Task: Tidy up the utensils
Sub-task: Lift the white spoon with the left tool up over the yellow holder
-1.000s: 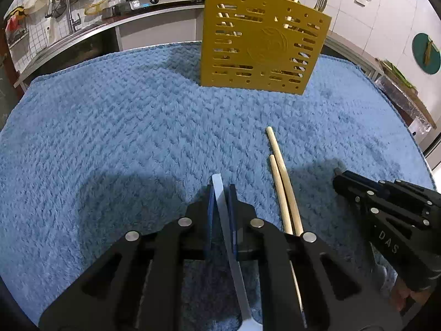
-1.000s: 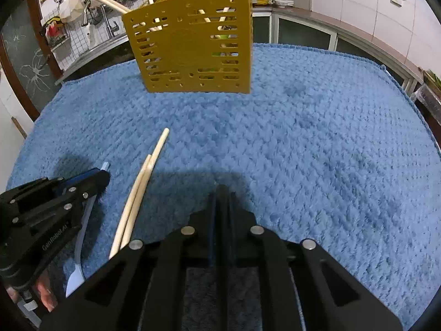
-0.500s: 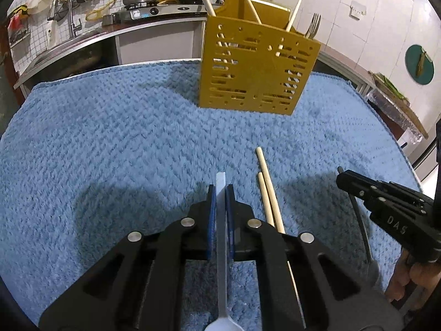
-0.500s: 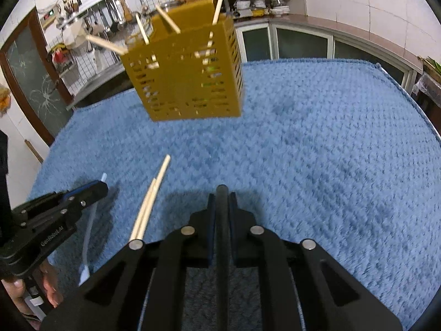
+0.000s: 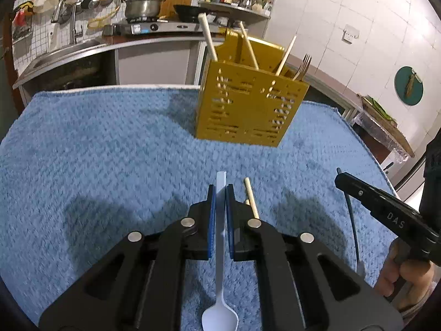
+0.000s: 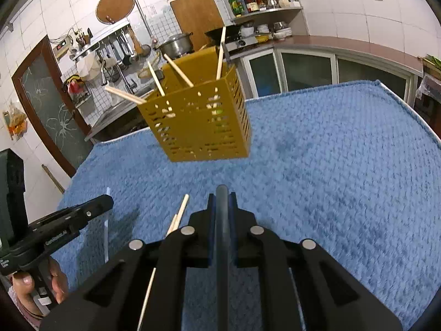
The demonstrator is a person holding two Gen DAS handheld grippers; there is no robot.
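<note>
My left gripper (image 5: 220, 190) is shut on a white plastic spoon (image 5: 220, 248), handle forward, bowl hanging below, lifted above the cloth. My right gripper (image 6: 222, 197) is shut on a dark grey utensil handle (image 6: 222, 248), also raised; in the left wrist view it (image 5: 341, 179) holds the dark utensil (image 5: 354, 237) hanging down. A yellow slotted utensil holder (image 5: 248, 110) stands ahead on the blue towel (image 5: 110, 151), holding chopsticks and a fork (image 5: 302, 66). Two wooden chopsticks (image 5: 251, 198) lie on the towel just right of my left gripper; they also show in the right wrist view (image 6: 179, 215).
The holder (image 6: 198, 127) stands mid-table in the right wrist view. Behind the table runs a kitchen counter with a sink (image 5: 63, 55), a stove with a pot (image 5: 143, 7) and hanging tools. The towel's right edge (image 6: 408, 110) drops off near cabinets.
Both grippers have risen and tilted up from the towel with their utensils, so the holder and kitchen wall sit lower in view. The chopsticks stay on the towel.
</note>
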